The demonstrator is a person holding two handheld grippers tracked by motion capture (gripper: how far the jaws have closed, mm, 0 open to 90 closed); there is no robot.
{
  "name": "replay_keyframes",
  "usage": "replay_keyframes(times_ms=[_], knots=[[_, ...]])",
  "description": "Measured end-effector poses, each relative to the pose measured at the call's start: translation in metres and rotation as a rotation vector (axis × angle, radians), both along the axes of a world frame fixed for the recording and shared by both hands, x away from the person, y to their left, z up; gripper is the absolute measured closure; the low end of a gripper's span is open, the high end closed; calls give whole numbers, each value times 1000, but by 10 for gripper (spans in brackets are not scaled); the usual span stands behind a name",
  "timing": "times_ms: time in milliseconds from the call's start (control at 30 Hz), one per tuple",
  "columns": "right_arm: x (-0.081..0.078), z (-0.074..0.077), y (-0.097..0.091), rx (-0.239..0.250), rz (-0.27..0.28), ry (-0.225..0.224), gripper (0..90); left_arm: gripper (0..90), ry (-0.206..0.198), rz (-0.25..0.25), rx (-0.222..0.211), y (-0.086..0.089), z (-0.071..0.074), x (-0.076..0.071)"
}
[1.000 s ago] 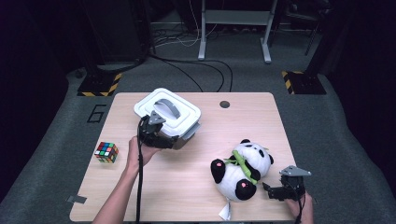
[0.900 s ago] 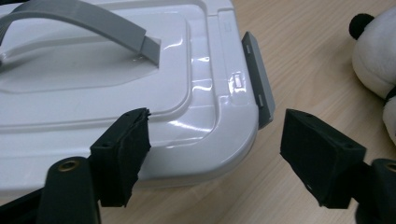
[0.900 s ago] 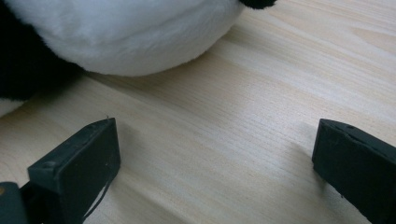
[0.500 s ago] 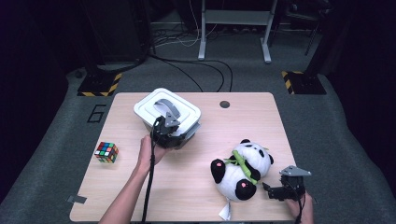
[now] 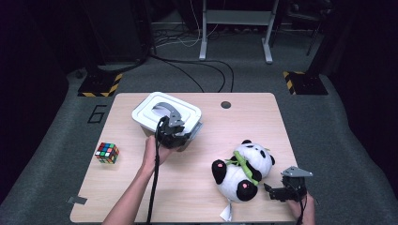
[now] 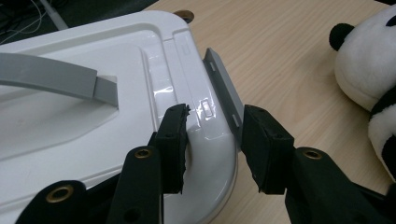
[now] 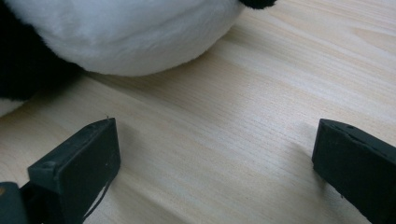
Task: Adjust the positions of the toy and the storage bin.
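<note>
Left gripper (image 6: 212, 142): at the near right corner of the white plastic lidded box (image 5: 162, 112); its jaws have just been closing and now clamp the box's grey side latch (image 6: 224, 86) and lid edge between them; one pad lies on the lid top, the other presses the outside of the latch
Box: sits on the light wooden table (image 5: 197, 187), toward the far left of its middle; lid on; curved grey handle (image 6: 56, 77) arches across the top
Right gripper (image 7: 212, 158): jaws spread wide with bare table between them; rests low at the table's near right corner (image 5: 286, 190); nothing held
Plush panda (image 5: 244, 168): black-and-white soft toy with a green sprig at its neck; lies on the table just beside the right gripper, well apart from the box; a paper tag trails toward the near edge
Cube (image 5: 107, 153): multicoloured puzzle cube near the table's left edge, apart from the box
</note>
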State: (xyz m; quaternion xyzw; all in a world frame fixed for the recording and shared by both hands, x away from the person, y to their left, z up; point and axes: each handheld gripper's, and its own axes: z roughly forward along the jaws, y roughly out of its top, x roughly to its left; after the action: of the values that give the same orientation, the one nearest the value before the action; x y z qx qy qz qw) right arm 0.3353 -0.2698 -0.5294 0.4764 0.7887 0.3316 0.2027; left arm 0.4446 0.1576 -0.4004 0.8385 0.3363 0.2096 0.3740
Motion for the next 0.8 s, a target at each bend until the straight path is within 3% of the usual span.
replay_keyframes(times_ms=[100,167,267,333,400,500,800], knots=[[0,0,0,1,-2,2,3,575,2,-4,-6,0,0,0],[0,0,0,1,-2,2,2,498,-2,22,-4,2,0,1],[0,0,0,2,-3,2,2,446,0,43,-65,10,1,4],[0,0,0,1,-2,2,2,396,-25,68,-73,15,4,4],[0,0,0,1,-2,2,2,377,-35,86,-106,20,7,6],[0,0,0,1,-2,2,2,355,-38,112,-118,24,8,13],[0,0,0,1,-2,2,3,358,-25,171,-118,30,5,36]])
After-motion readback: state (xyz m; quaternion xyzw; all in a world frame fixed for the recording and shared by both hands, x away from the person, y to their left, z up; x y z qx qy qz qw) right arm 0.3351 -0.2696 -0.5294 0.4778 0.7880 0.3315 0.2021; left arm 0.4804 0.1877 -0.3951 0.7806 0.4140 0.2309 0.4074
